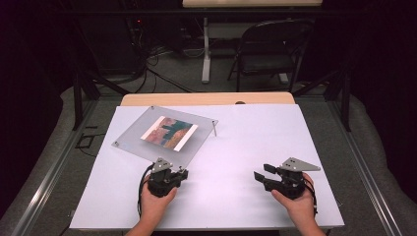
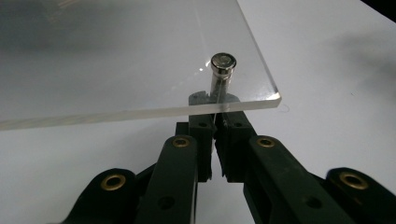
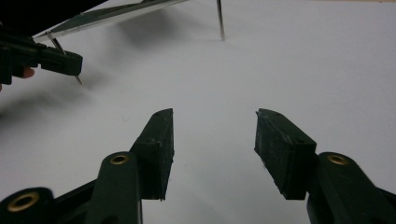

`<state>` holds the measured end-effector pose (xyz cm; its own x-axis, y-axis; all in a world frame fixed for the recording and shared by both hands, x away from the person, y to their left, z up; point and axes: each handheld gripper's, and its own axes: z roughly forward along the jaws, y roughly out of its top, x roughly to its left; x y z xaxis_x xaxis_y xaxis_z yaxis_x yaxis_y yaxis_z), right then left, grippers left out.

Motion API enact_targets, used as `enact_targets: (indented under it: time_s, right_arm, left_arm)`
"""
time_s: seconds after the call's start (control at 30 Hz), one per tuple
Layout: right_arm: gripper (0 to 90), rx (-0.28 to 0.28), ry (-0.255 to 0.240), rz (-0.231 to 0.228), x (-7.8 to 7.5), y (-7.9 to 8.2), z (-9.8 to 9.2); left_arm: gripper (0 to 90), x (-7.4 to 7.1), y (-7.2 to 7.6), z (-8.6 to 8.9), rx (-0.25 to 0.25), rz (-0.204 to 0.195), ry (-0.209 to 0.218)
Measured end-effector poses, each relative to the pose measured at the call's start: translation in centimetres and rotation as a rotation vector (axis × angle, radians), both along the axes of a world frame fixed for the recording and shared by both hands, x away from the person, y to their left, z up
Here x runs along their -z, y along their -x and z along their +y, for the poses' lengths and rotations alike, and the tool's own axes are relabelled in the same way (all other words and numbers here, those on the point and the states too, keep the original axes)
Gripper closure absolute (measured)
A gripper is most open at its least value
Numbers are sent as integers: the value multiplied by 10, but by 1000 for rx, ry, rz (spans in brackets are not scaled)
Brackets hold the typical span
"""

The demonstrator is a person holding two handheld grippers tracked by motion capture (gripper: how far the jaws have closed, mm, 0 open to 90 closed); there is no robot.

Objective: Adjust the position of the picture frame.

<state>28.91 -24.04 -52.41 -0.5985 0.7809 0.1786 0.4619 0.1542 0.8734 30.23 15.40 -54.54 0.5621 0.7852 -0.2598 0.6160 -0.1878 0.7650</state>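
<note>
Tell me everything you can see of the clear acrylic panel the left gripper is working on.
The clear acrylic panel is a square transparent sheet with polished edges, holding a reddish and teal picture at its middle. Metal standoff pins sit at its corners; one slim leg reaches down to the white table, and the far right corner looks raised. At the near corner, the left gripper is shut on the metal pin below its round cap. The sheet lies turned diagonally on the table's left half.
</note>
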Motion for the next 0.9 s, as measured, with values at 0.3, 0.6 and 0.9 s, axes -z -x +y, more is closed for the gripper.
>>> enact_targets:
  time_s: [0.3,0.6,0.9]
  right_arm:
    - [561,-84,9,-4,0,-39,45]
    - [660,-170,87,-41,9,-77,103]
    - [667,-172,109,-43,20,-117,141]
  left_arm:
    - [854,0,20,32,-32,14,-17]
    - [855,-10,40,52,-52,-14,39]
    - [855,-13,50,59,-65,-26,60]
